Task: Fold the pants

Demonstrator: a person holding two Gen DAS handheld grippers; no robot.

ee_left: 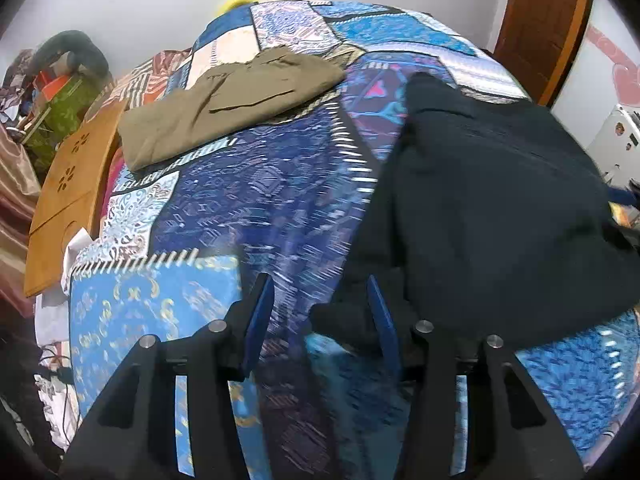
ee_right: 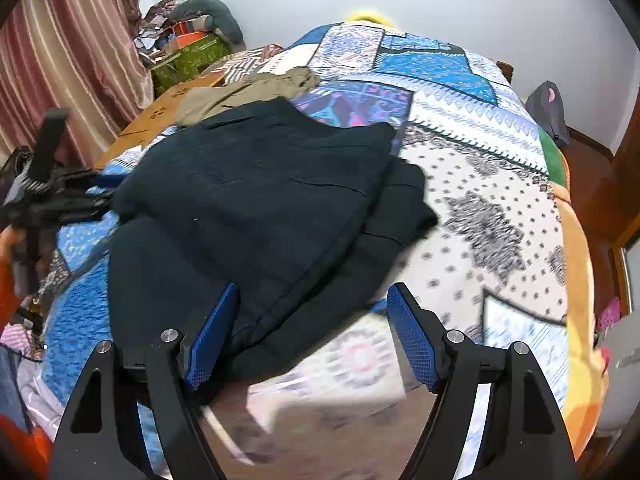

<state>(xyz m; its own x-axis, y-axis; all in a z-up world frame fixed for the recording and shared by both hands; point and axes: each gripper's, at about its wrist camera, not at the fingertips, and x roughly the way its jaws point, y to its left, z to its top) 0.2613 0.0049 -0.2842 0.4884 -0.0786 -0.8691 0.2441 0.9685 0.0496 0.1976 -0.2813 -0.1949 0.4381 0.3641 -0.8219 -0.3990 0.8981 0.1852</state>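
Left gripper [ee_left: 320, 300]: we hold its jaws wide, empty, above the patchwork bedspread [ee_left: 248, 184].
Right gripper [ee_right: 312, 312]: jaws wide, gripping nothing.
Black pants [ee_right: 256, 200]: folded, just ahead of both jaws, hem between ours.
Khaki pants [ee_left: 224, 100]: folded, far beyond.

My left claw [ee_left: 320, 320] has matte black angular arms with triangular cut-outs, round silver screw heads on the knuckles and thin blue pads [ee_left: 260, 316]. My right claw [ee_right: 312, 336] is identical – black frame, silver screws – its blue pads [ee_right: 414, 344] carry a fine grid texture.
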